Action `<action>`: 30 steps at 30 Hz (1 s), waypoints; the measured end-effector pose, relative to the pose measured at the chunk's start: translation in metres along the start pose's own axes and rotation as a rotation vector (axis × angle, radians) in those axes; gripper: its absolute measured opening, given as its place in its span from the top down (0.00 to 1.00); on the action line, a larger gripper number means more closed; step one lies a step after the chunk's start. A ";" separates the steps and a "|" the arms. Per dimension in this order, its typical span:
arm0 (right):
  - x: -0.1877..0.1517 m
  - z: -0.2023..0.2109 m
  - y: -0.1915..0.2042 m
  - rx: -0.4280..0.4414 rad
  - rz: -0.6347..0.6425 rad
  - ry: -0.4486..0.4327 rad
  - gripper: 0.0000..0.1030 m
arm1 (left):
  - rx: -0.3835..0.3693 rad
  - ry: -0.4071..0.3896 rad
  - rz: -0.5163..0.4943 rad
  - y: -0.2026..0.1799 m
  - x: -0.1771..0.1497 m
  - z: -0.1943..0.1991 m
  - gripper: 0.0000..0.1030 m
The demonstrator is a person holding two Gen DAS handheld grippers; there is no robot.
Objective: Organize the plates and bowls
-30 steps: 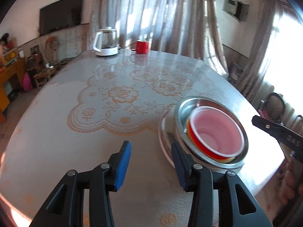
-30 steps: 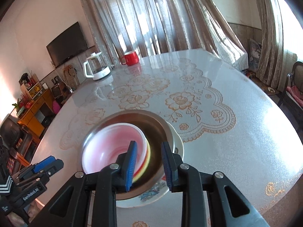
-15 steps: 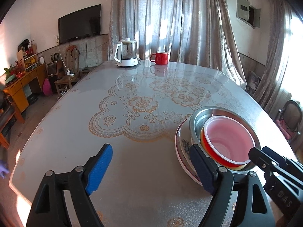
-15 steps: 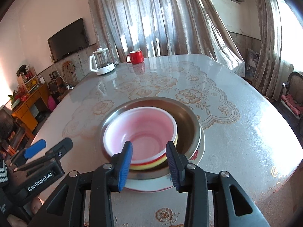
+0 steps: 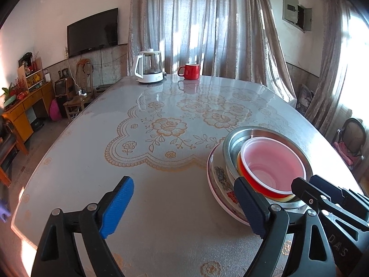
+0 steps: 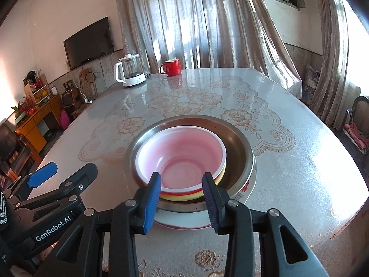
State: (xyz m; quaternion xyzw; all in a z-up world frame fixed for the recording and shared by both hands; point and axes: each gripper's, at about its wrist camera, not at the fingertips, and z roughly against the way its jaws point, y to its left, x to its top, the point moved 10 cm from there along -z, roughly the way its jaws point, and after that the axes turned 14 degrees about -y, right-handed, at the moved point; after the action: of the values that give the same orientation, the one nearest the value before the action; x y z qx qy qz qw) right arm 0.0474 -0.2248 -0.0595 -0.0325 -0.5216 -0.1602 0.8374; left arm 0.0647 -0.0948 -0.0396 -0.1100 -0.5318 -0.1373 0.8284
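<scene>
"GenRobot.AI" lettering on left claw (image 6: 62,175), "DAS" on right claw (image 5: 322,196)

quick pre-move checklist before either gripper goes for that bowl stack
1. Left gripper open and empty: ok.
2. Right gripper open and empty: ok, jaws apart just short of the stack.
3. Pink bowl nested on top, inside the steel bowl: ok.
4. Steel bowl seated on the patterned plate: ok, though it sits off-centre.
5. Stack clear of the table edge: cannot tell; it sits near the front edge.
6. Red mug and kettle well away at the far end: ok.
</scene>
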 end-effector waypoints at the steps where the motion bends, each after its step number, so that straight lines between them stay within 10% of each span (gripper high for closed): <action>1: 0.000 0.000 0.000 0.000 -0.001 0.000 0.64 | -0.001 0.001 -0.005 -0.001 0.000 0.000 0.12; 30: -0.001 -0.001 0.001 0.011 -0.011 0.005 0.64 | -0.010 0.008 -0.011 -0.003 -0.003 0.000 0.10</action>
State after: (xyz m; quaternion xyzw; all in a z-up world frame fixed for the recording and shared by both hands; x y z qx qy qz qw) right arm 0.0485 -0.2236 -0.0608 -0.0246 -0.5205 -0.1621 0.8380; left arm 0.0621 -0.0976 -0.0423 -0.1107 -0.5282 -0.1450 0.8293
